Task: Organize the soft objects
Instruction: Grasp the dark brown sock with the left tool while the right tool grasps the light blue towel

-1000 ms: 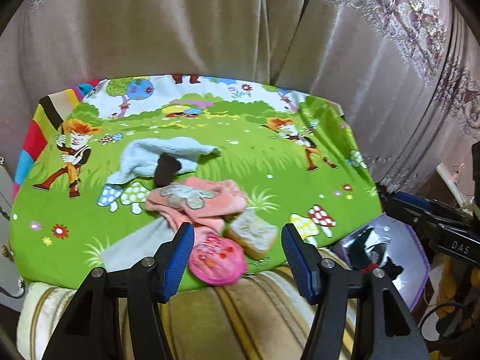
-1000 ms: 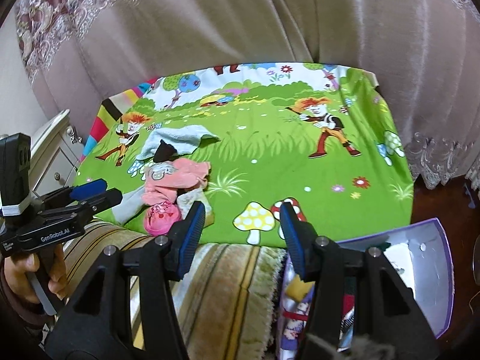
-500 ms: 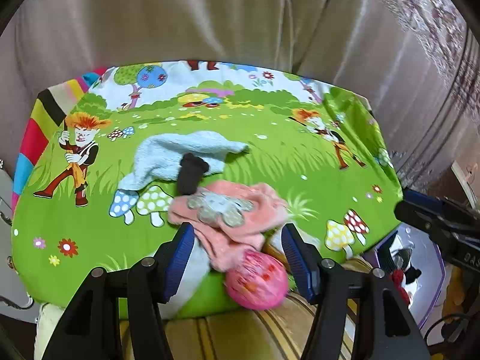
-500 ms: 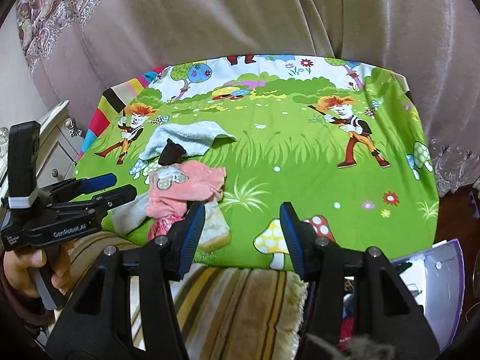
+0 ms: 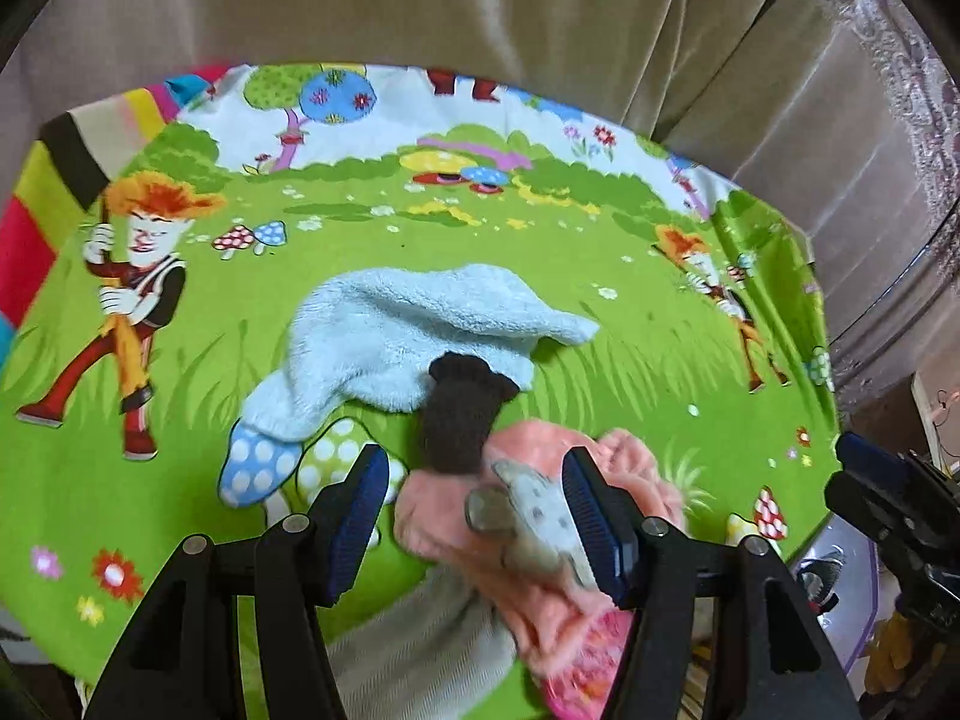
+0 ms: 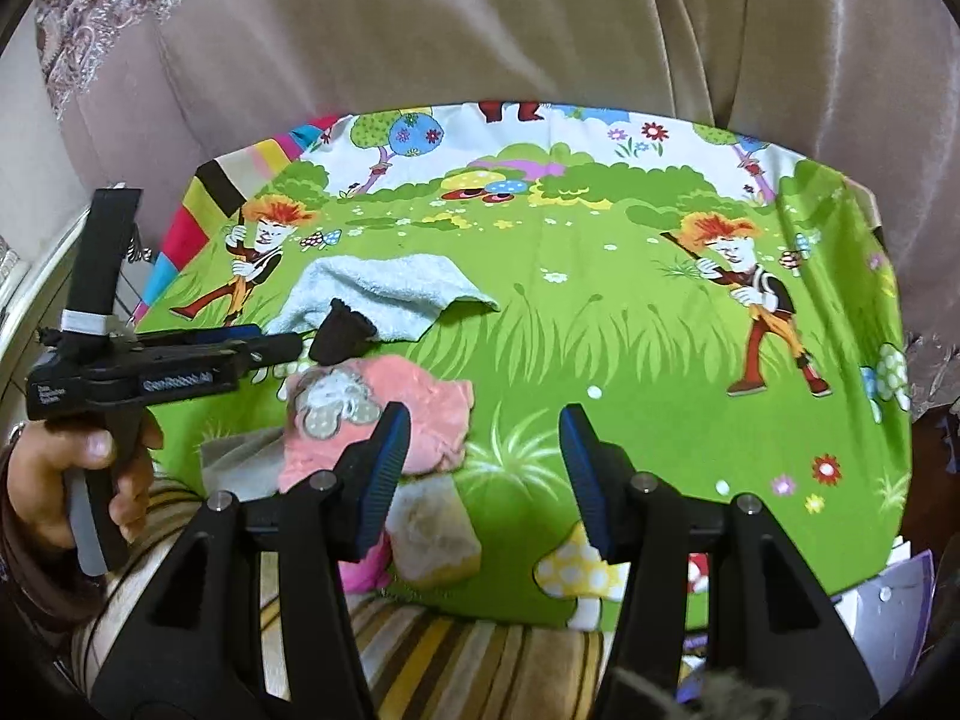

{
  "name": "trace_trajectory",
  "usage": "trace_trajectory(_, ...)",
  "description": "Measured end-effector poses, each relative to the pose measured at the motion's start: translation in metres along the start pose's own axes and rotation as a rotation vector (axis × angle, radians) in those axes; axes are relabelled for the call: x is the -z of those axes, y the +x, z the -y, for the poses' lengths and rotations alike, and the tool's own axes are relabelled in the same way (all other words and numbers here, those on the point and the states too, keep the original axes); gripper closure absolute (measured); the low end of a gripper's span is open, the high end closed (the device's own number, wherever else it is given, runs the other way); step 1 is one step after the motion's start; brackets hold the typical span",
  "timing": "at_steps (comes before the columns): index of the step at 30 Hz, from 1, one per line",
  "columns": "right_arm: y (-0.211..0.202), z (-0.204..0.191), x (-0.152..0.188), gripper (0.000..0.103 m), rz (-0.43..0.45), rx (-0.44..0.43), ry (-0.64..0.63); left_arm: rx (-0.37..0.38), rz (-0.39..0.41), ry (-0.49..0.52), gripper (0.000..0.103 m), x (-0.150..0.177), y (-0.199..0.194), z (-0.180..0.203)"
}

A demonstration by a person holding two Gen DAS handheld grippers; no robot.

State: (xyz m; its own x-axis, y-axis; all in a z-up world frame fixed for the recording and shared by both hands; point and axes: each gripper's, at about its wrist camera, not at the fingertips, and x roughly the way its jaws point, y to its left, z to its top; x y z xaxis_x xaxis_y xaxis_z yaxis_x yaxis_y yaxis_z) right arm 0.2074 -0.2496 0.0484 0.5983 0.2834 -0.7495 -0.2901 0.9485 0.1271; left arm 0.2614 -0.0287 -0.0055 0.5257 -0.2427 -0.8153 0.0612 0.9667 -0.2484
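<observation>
A pile of soft things lies on the cartoon-print green cloth [image 5: 630,360]: a light blue towel [image 5: 420,330], a dark brown sock [image 5: 459,420], a pink cloth with a grey bear patch [image 5: 444,516], a grey cloth [image 5: 420,648] and a pink round toy [image 5: 591,657]. My left gripper [image 5: 474,495] is open and hovers over the pink cloth without pressing it. The right wrist view shows the same pile, with the pink cloth [image 6: 420,408], the sock [image 6: 342,339] and a beige spongy block [image 6: 432,534]. My right gripper [image 6: 485,450] is open over bare green cloth just right of the pile. The left gripper [image 6: 270,343] reaches in from the left.
Beige curtains [image 6: 480,30] hang close behind the cloth. A striped cushion [image 6: 480,660] runs along the near edge. A purple box [image 6: 894,618] with odds and ends sits low at the right. A hand [image 6: 90,468] holds the left gripper's handle; white furniture [image 6: 18,300] stands far left.
Both grippers have moved forward and a little down toward the pile. The left one, earlier short of the near edge, now stands over the pink cloth. Jaws unchanged.
</observation>
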Motion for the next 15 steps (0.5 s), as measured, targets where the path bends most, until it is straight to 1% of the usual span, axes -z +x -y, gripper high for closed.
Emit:
trace_trajectory(1, 0.005, 0.0, -0.003, 0.047, -0.004, -0.006, 0.003, -0.003, -0.006, 0.002, 0.042, -0.003, 0.006, -0.001)
trace_trajectory(3, 0.013, -0.001, -0.008, 0.047, -0.009, -0.011, -0.003, -0.005, -0.027, 0.002, 0.047, -0.008, 0.02, -0.001)
trace_trajectory(7, 0.031, -0.005, -0.021, 0.047, -0.022, -0.017, -0.03, -0.004, -0.052, 0.006, 0.051, -0.014, 0.041, -0.003)
trace_trajectory(8, 0.035, -0.006, -0.024, 0.047, -0.024, -0.019, -0.034, -0.002, -0.059, 0.007, 0.055, -0.015, 0.045, -0.004)
trace_trajectory(9, 0.038, -0.008, -0.026, 0.047, -0.027, -0.02, -0.039, 0.003, -0.067, 0.009, 0.063, -0.016, 0.049, -0.004)
trace_trajectory(11, 0.048, -0.012, -0.031, 0.047, -0.036, -0.024, -0.056, 0.007, -0.076, 0.004, 0.075, -0.016, 0.055, -0.007)
trace_trajectory(14, 0.062, -0.02, -0.038, 0.047, -0.052, -0.03, -0.083, 0.028, -0.061, -0.03, 0.08, -0.016, 0.053, -0.015)
trace_trajectory(15, 0.067, -0.023, -0.041, 0.047, -0.056, -0.031, -0.09, 0.034, -0.05, -0.049, 0.08, -0.017, 0.05, -0.019)
